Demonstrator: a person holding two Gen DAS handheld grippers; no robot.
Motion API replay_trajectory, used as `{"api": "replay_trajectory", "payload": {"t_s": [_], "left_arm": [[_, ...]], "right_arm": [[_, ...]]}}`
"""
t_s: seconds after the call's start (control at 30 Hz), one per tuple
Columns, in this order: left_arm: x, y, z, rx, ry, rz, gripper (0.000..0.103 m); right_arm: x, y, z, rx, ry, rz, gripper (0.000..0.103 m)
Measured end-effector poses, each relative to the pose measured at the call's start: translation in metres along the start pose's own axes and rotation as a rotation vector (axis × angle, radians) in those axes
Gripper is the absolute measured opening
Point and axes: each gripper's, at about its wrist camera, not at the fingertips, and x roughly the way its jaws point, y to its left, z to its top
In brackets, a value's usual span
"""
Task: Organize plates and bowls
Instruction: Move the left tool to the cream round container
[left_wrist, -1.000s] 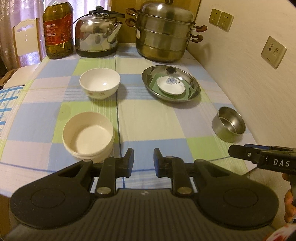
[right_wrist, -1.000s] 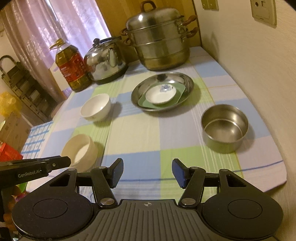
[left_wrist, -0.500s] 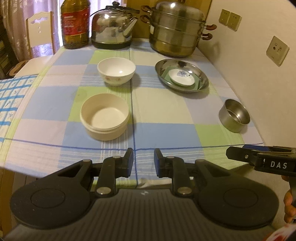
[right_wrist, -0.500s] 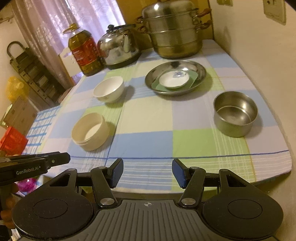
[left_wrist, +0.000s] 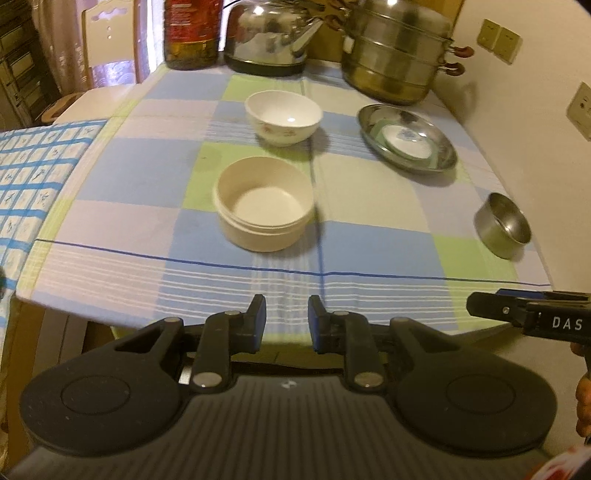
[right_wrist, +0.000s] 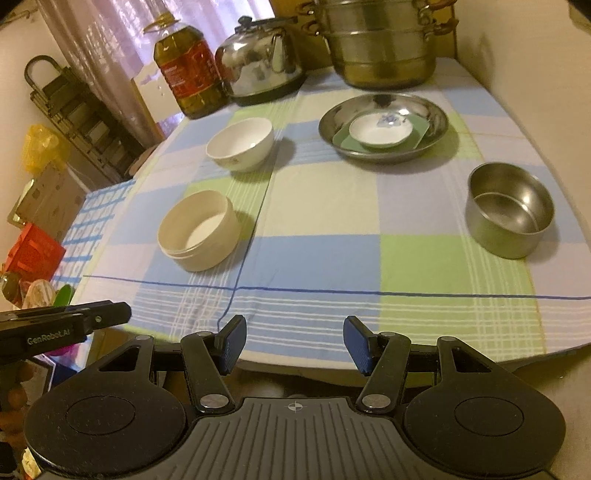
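On the checked tablecloth stand a cream bowl (left_wrist: 264, 206) (right_wrist: 199, 230), a white flowered bowl (left_wrist: 283, 117) (right_wrist: 240, 144) behind it, and a small steel bowl (left_wrist: 502, 225) (right_wrist: 511, 214) at the right. A steel plate (left_wrist: 441, 160) (right_wrist: 436, 122) holds a green square plate and a small white dish (left_wrist: 406, 140) (right_wrist: 380, 129). My left gripper (left_wrist: 286, 310) hovers at the table's near edge, its jaws a narrow gap apart with nothing between them. My right gripper (right_wrist: 293, 332) hangs just off the same edge, wide open and holding nothing.
A steel steamer pot (left_wrist: 395, 55), a kettle (left_wrist: 269, 40) and an oil bottle (left_wrist: 192, 33) line the back of the table. A wall with sockets (left_wrist: 498, 38) runs along the right. A chair (left_wrist: 107, 40) and shelving stand at the left.
Both grippers have drawn back from over the table to its near edge, so the bowls now lie farther ahead. The jaws look unchanged.
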Motion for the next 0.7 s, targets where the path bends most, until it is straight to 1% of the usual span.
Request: {"api": "replay_trajectory", "payload": {"t_s": [0.2,0.37,0.6,0.7], "left_arm": [[0.007,0.026,0.009,-0.017,0.02,0.01,0.021],[0.014,0.04,0.019,-0.019,0.027,0.014,0.021],[0.026,0.057,0.038,-0.01,0.029,0.012,0.021],[0.031,0.063,0.046,-0.008,0.029,0.008,0.021]], "right_arm": [[0.014,0.009,0.008,0.016,0.016,0.019,0.058],[0.026,0.016,0.015,0.044,0.028,0.025,0.058],[0.042,0.022,0.028,0.087,0.036,0.023,0.058],[0.049,0.027,0.034,0.097,0.036,0.008,0.058]]}}
